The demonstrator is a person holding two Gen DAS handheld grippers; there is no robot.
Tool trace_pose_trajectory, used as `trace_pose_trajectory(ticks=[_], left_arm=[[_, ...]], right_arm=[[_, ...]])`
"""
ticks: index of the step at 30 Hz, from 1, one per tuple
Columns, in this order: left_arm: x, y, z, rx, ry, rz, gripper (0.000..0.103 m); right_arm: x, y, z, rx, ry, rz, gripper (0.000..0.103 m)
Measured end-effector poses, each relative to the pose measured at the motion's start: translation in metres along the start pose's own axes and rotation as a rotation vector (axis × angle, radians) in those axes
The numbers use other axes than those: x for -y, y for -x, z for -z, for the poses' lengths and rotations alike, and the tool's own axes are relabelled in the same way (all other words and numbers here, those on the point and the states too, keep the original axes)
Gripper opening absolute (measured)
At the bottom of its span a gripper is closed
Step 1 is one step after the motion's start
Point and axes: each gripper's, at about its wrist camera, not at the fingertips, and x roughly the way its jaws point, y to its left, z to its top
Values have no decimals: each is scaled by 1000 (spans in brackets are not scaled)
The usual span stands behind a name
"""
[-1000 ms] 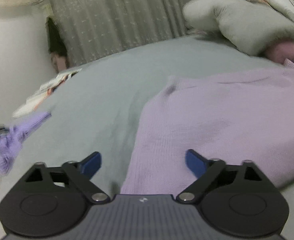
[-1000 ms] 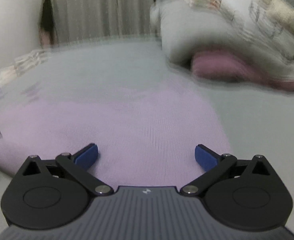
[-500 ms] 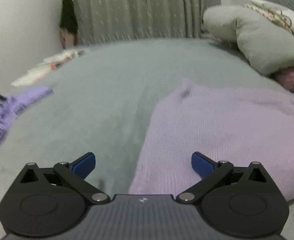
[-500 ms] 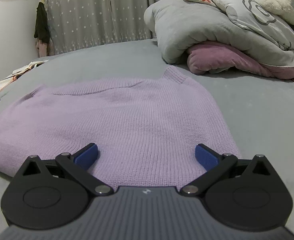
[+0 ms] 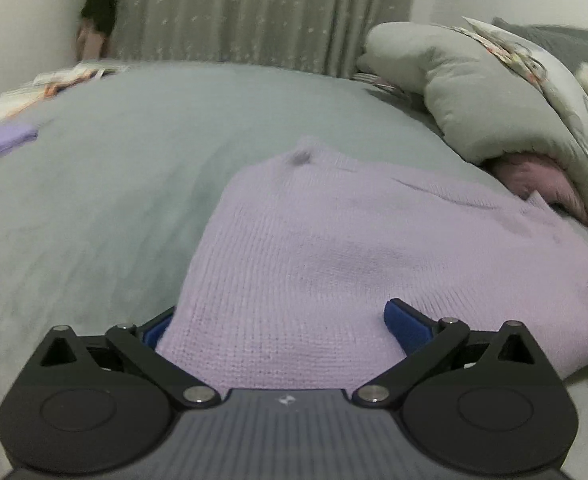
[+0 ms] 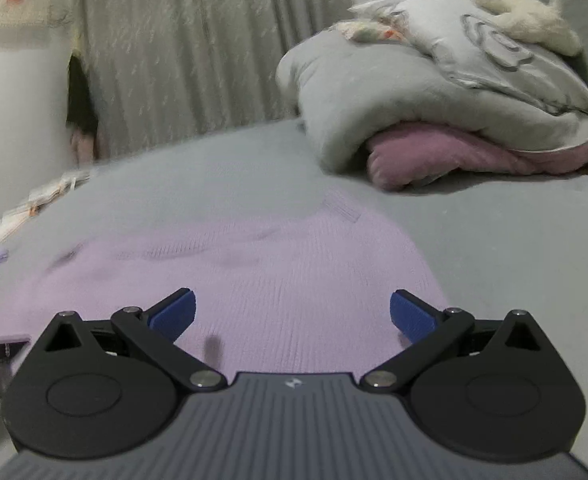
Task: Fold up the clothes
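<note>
A lilac knitted sweater (image 5: 333, 248) lies flat on the grey bed (image 5: 114, 184). My left gripper (image 5: 282, 324) is open over the sweater's near left corner, whose edge lies between the jaws and partly covers the left fingertip. In the right wrist view the same sweater (image 6: 254, 272) spreads ahead. My right gripper (image 6: 292, 314) is open and low over the sweater's near right part. Neither gripper holds cloth.
A grey duvet (image 6: 413, 100) and a pink blanket (image 6: 473, 156) are piled at the far right of the bed. A folded purple garment (image 5: 2, 140) and papers (image 5: 54, 80) lie at the far left. Curtains (image 6: 194, 40) hang behind.
My left gripper has moved right and forward onto the sweater's near left corner. My right gripper has moved closer and lower over the sweater. Both stay open.
</note>
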Motion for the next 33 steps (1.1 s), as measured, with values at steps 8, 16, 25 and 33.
trace_pose_trajectory(ticks=[8,16,25,33], left_arm=[[1,20,-11,-8,16,-17,102],[-2,-5,-17,-67,-100,-84,103],[-22,20,-86,35,-95,-65,102],[24,-58,-117,-150,-179,-83,103]], right_arm=[[-1,-6,2,-35,47,-4,103],[25,-23,-8,-93,-31,64,103],[46,-21,-68,-37,-18,-53,103],[6,-135,-116,-382,123,-174,103]])
